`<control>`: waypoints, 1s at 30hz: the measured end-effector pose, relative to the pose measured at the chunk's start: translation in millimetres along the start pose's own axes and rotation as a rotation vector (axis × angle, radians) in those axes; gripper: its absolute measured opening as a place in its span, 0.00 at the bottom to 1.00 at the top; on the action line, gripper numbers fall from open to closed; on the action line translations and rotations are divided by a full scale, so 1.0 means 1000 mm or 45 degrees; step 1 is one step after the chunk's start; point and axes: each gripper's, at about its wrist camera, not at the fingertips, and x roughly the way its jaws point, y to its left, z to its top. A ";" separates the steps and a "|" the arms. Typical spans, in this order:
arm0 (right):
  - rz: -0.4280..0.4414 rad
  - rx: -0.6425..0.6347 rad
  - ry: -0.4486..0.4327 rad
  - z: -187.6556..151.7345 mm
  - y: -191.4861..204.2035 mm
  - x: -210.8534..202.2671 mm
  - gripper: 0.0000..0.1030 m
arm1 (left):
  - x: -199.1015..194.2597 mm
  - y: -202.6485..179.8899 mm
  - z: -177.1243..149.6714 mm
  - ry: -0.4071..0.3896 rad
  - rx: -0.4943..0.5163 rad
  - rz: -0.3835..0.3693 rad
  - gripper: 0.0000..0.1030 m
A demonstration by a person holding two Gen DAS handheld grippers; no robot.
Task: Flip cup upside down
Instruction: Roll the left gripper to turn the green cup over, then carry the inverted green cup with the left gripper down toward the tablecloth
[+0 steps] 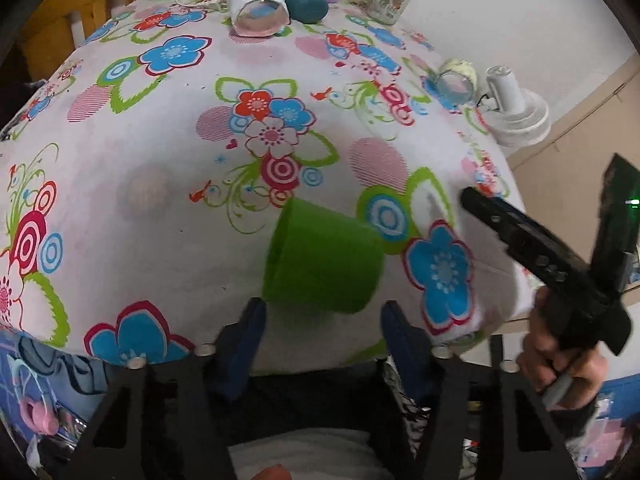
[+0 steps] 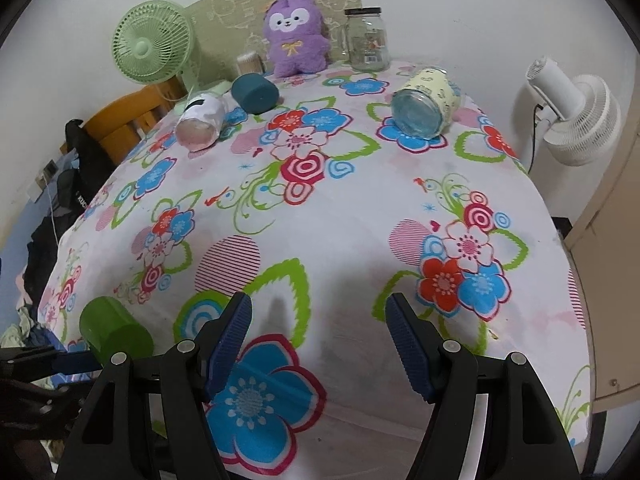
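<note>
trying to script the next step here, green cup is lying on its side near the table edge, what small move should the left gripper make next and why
Probably ease the left gripper forward so its open fingers straddle the green cup. The cup lies on its side on the floral tablecloth just ahead of the fingertips, not yet between them, so nothing can be gripped yet. The right gripper is open and off to the side, holding nothing.

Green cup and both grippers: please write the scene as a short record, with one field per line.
cup: green cup lies on its side on the floral tablecloth, near the front edge
cup contact: neither gripper touches it
left gripper: left gripper open, just behind the cup
right gripper: right gripper open, empty, over the cloth to the right of the cup
other cups on their sides: white-sleeved glass, teal cup, yellow-sleeved glass
far edge: purple plush toy, upright glass jar, green fan
</note>
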 end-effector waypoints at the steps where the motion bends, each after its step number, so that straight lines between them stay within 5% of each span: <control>1: -0.001 0.006 0.001 0.000 -0.001 0.000 0.70 | 0.004 0.001 0.002 0.000 0.008 0.011 0.45; 16: -0.005 -0.019 -0.018 -0.003 0.003 -0.006 0.70 | 0.004 0.041 0.078 -0.185 0.056 0.172 0.45; 22: -0.010 -0.006 -0.014 -0.002 0.001 -0.005 0.70 | -0.002 0.042 0.073 -0.251 0.008 0.164 0.79; 26: -0.005 -0.015 -0.018 0.001 0.003 -0.004 0.70 | -0.005 0.027 0.060 -0.294 0.021 0.110 0.87; 30: -0.003 -0.028 -0.015 0.000 0.005 -0.004 0.70 | 0.005 0.017 0.059 -0.319 0.037 0.166 0.87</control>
